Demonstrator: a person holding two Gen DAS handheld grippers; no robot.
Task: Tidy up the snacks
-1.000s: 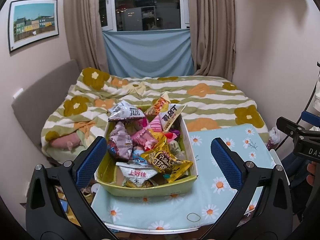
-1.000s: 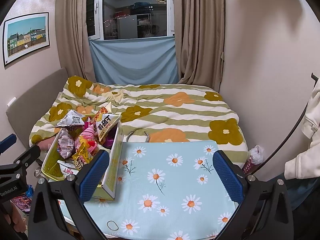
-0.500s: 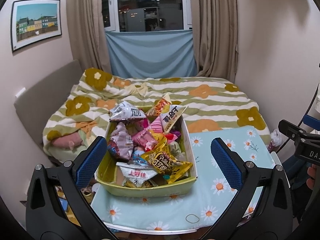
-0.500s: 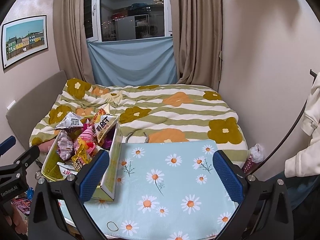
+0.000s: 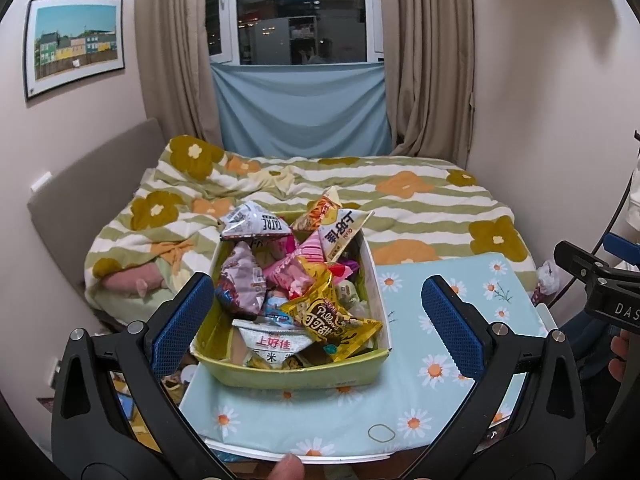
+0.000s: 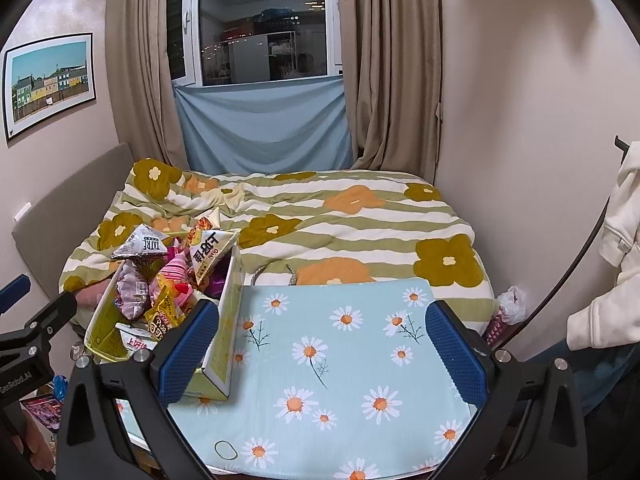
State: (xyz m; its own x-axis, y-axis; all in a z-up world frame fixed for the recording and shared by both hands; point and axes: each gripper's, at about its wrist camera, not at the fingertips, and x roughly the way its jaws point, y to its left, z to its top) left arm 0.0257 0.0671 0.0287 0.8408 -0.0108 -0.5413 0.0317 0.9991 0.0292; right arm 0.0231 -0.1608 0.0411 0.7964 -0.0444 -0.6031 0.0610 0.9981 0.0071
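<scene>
Flowered bed — dark curtained window behind.

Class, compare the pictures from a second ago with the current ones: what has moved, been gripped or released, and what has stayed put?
Only the cameras shifted slightly; nothing was gripped or released. The left gripper and right gripper stay open and empty. The yellow-green box of snack packets sits where it was on the daisy tablecloth, with the packets unchanged.

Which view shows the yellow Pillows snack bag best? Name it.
Left wrist view: the yellow Pillows snack bag lies face-up, lettering readable, atop the green cardboard box. The right wrist view shows it partly hidden, from the side.
</scene>
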